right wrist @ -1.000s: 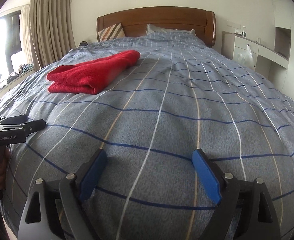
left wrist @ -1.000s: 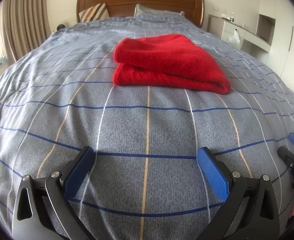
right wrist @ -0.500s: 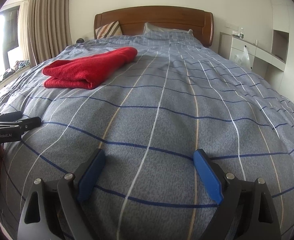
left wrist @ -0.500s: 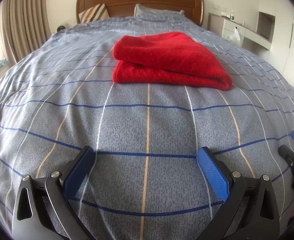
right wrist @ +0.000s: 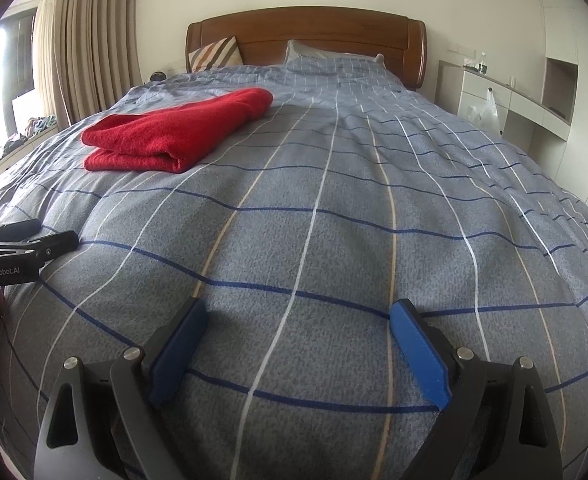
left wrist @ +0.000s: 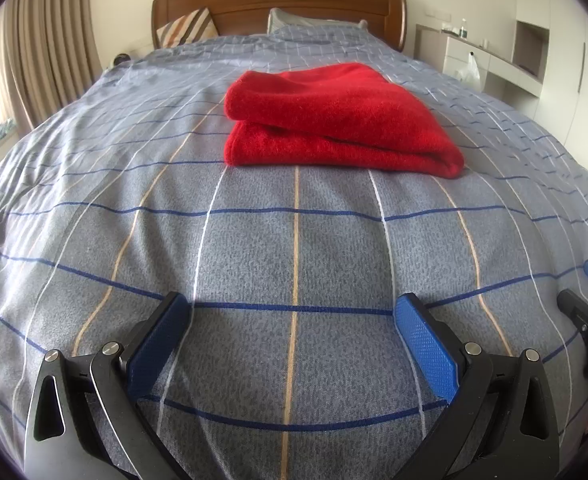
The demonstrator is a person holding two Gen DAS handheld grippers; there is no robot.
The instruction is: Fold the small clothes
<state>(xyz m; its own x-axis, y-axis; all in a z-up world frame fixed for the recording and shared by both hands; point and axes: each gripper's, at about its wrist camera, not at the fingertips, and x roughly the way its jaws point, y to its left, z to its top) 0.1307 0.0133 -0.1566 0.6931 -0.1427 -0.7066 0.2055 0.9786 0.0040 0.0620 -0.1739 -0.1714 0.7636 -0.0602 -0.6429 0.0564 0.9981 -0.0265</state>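
A red garment [left wrist: 334, 120], of thick fuzzy knit, is shown folded into a compact rectangle of 2 visible layers, with a rounded fold along its right edge and the layer edges exposed at its near left corner. It lies flat on the bed [left wrist: 134, 240], on a grey-blue cover checked with white, tan and dark blue lines.

The lettering "GenRobot.AI" is legible in white on the black body of the left hand-held gripper [right wrist: 26, 236] where it enters the right wrist view at the left edge.

In the left wrist view the left hand-held gripper [left wrist: 292, 312] is held with its 2 blue pads [left wrist: 424, 344] spread apart over bare cover, nothing between them; the garment lies farther up the bed, well apart and slightly right. The right hand-held gripper [right wrist: 298, 316] is likewise spread apart and holds nothing; the garment [right wrist: 174, 136] lies far and left of it, well apart.
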